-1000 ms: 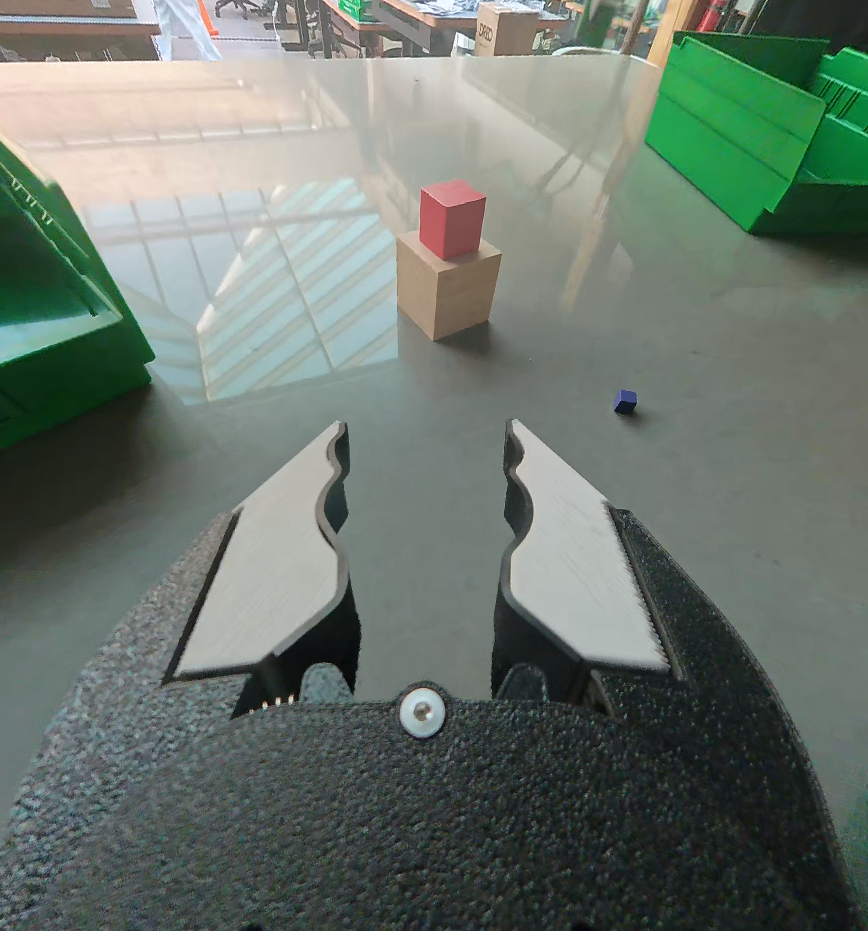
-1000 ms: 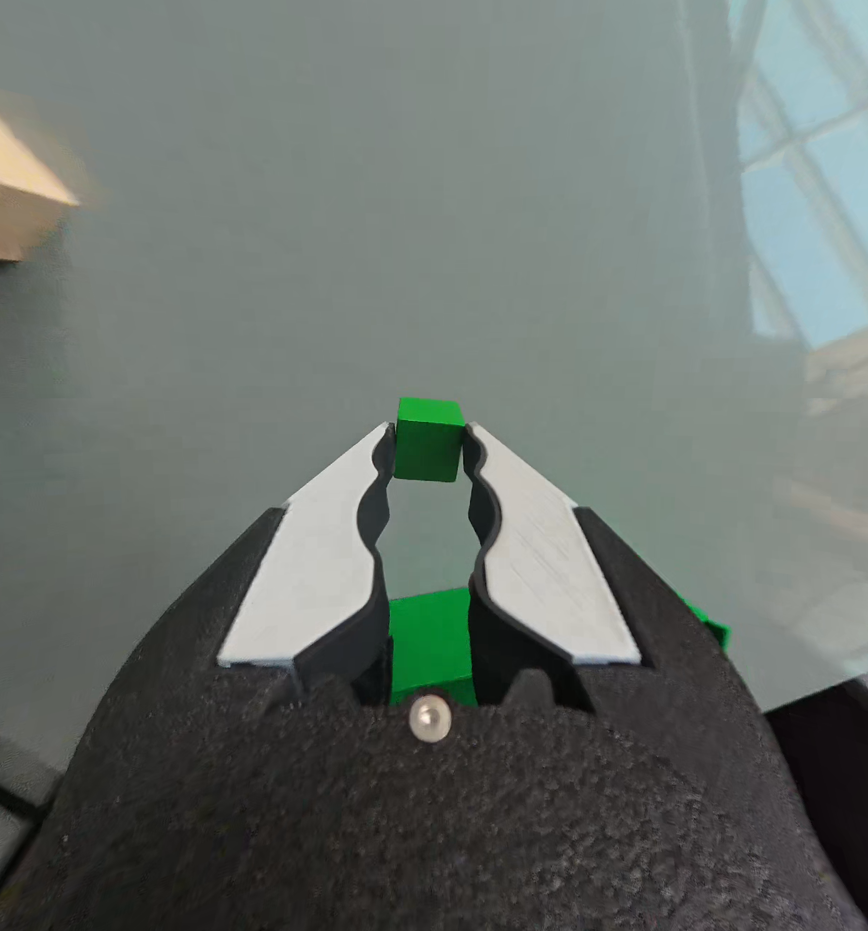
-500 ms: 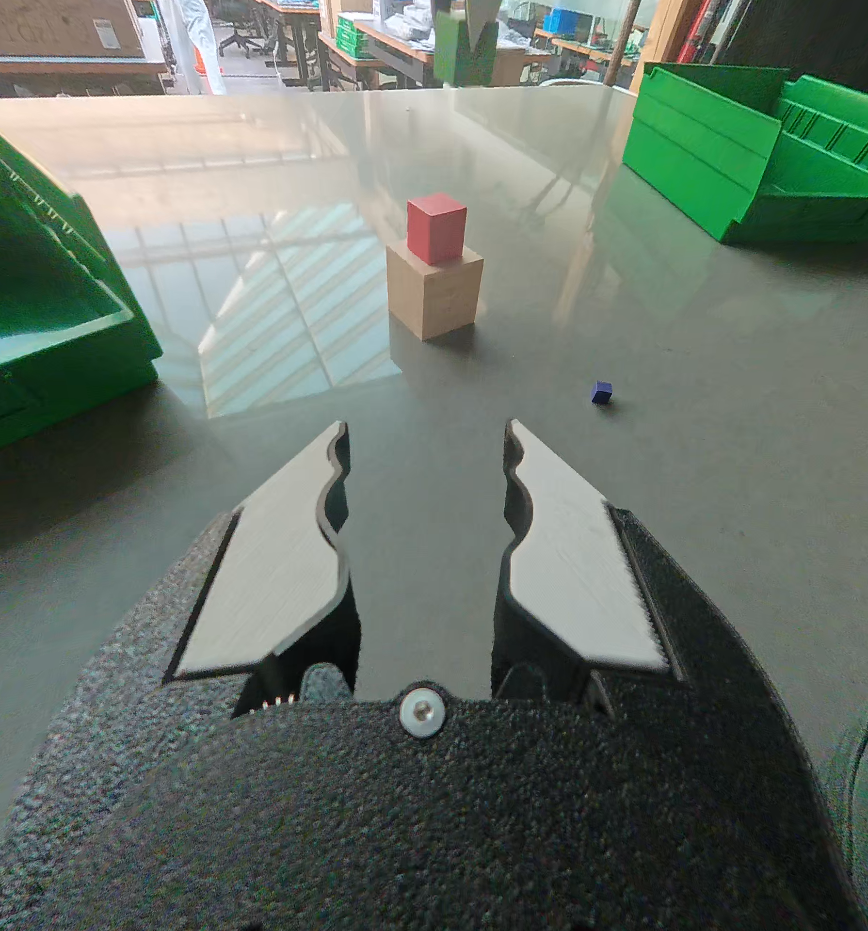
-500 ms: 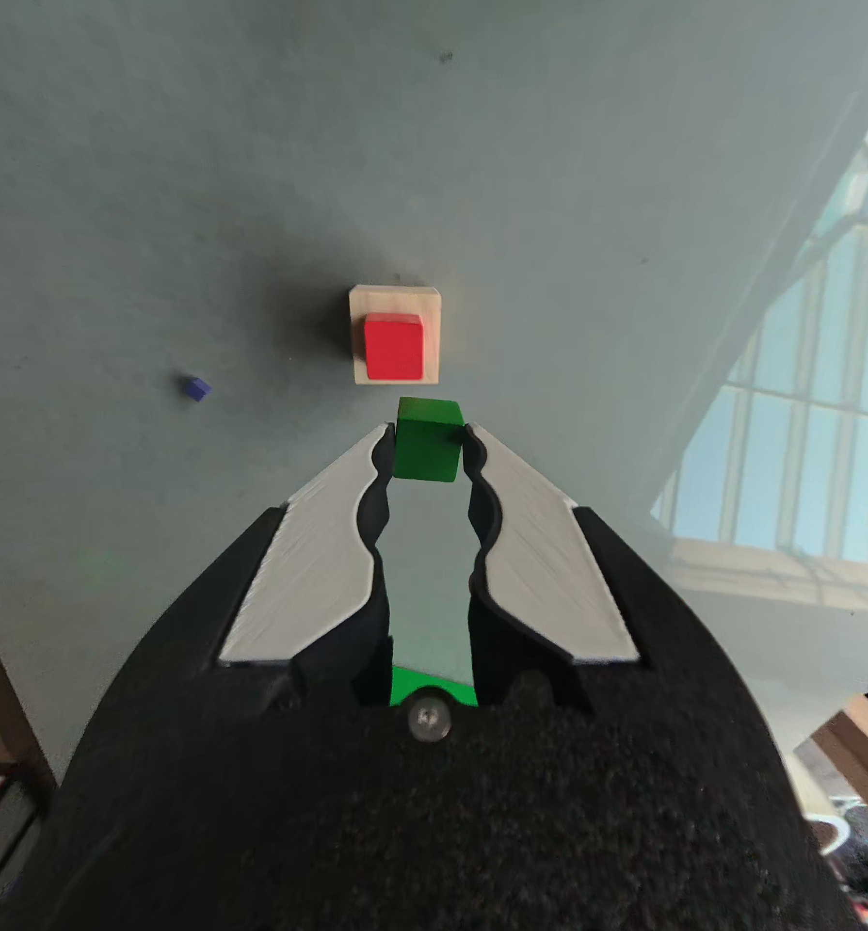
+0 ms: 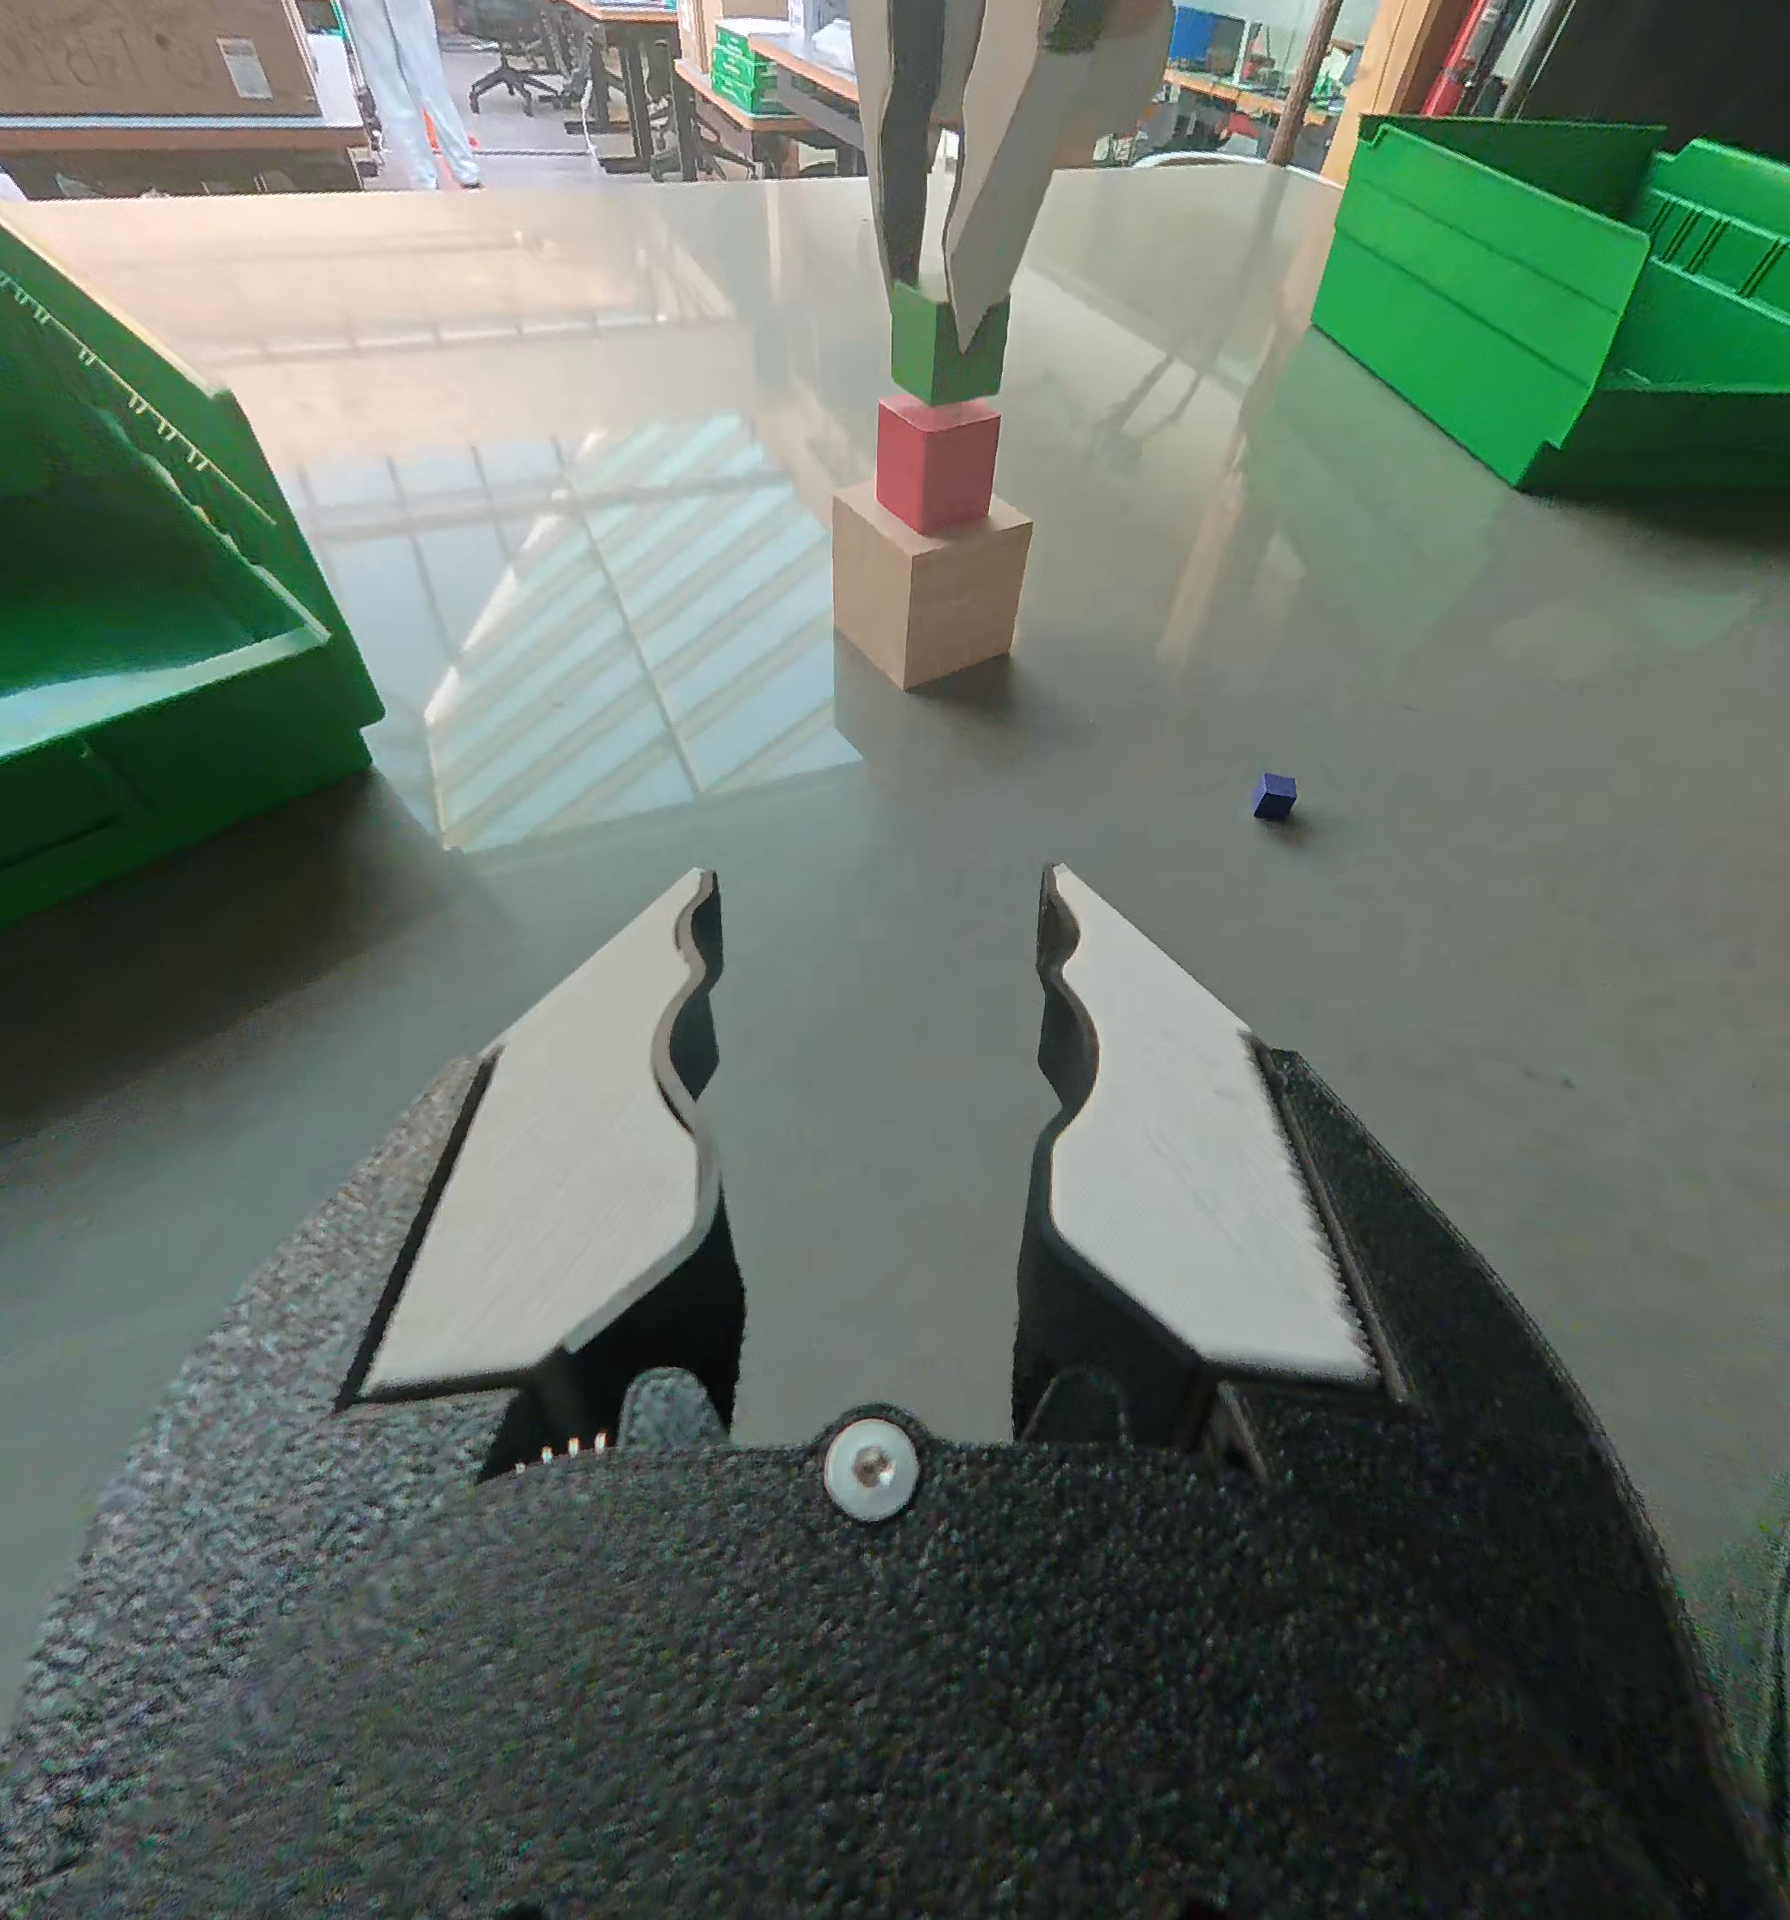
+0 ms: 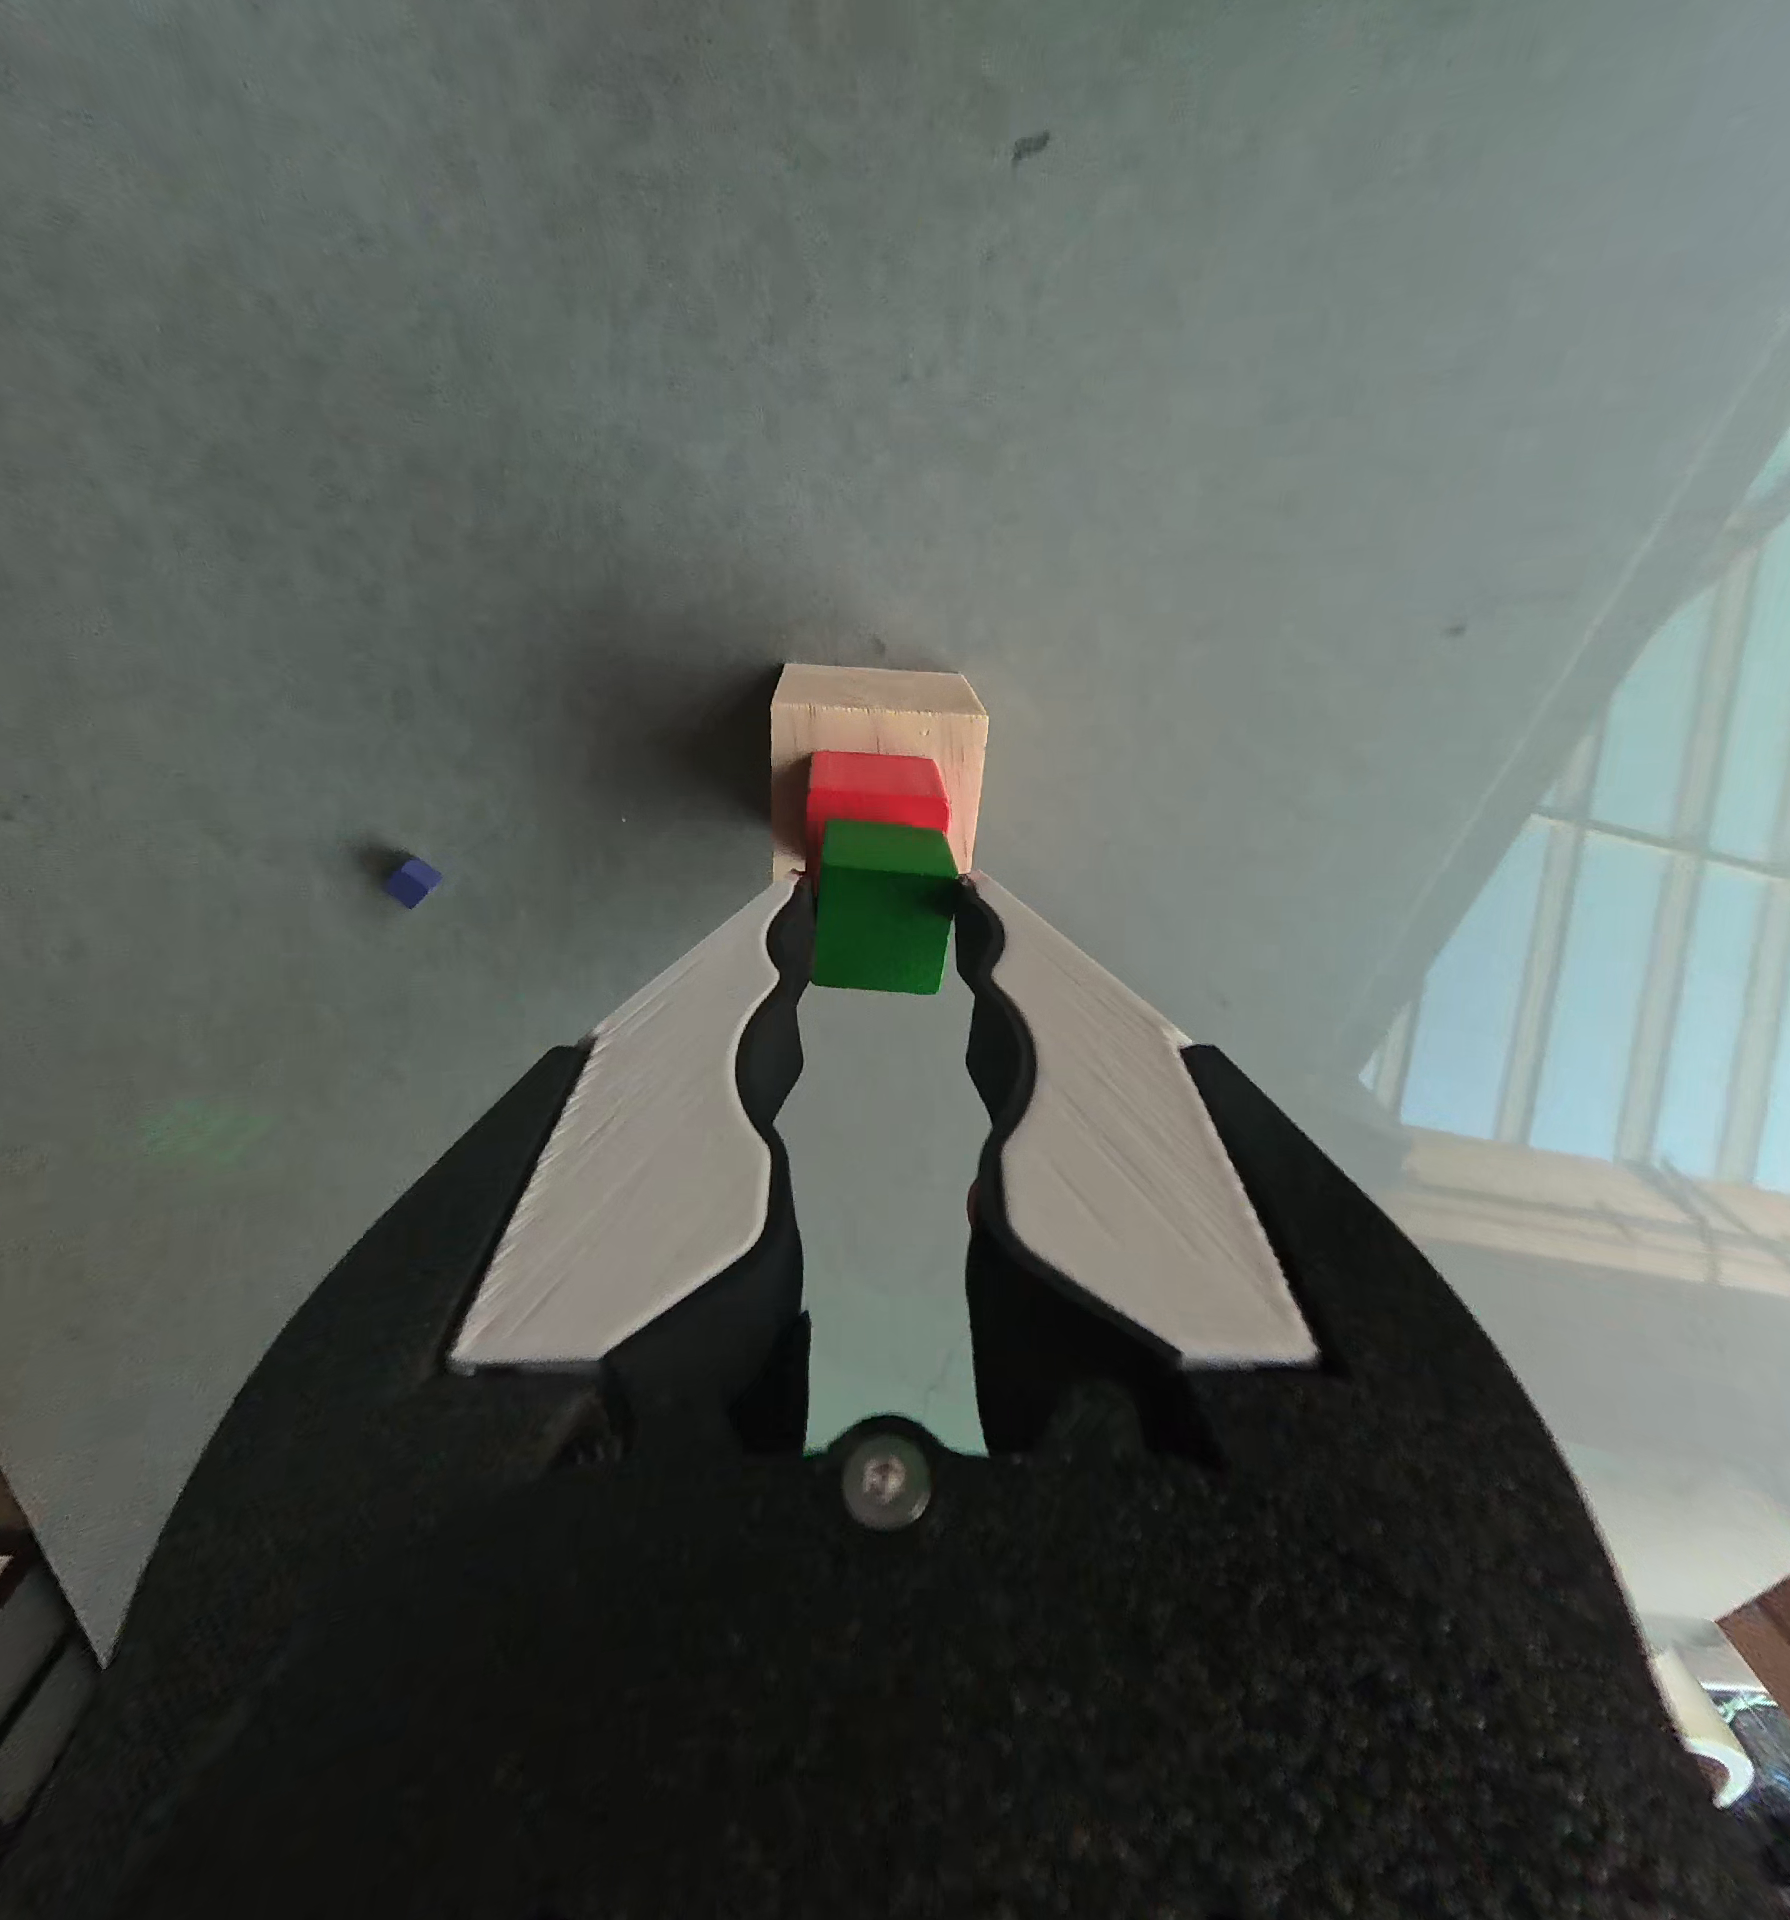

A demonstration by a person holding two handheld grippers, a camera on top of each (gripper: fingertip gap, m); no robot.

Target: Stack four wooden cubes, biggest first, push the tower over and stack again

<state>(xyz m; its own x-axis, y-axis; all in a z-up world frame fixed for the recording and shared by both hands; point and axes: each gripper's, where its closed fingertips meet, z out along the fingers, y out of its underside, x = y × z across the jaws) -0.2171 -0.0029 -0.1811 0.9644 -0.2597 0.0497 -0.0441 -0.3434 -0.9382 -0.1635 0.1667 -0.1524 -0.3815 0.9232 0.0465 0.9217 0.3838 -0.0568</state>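
Here, the only writing I can find is on a cardboard box point(image 5: 132, 57) far beyond the tabletop point(image 5: 1390, 935), and I leave its words aside. Green plastic bins flank my working area: one at the left point(image 5: 112, 623), others stacked at the far right point(image 5: 1597, 312). A tiny blue cube point(image 5: 1273, 797) lies alone on the tabletop, well apart from the stack and off to the right of my left claw point(image 5: 875, 914).

That left claw hangs low over bare tabletop, its jaws spread wide with nothing between them. Ahead of it stands a pale wooden block point(image 5: 930, 592) with a red cube point(image 5: 938, 464) resting on top.

My right claw point(image 6: 878, 883) comes down from above and pinches a green cube point(image 6: 883, 909) at its fingertips. From the left wrist view the green cube point(image 5: 945, 343) sits right over the red one, so close that I cannot tell whether they touch. Nothing stands between the claw and the stack.
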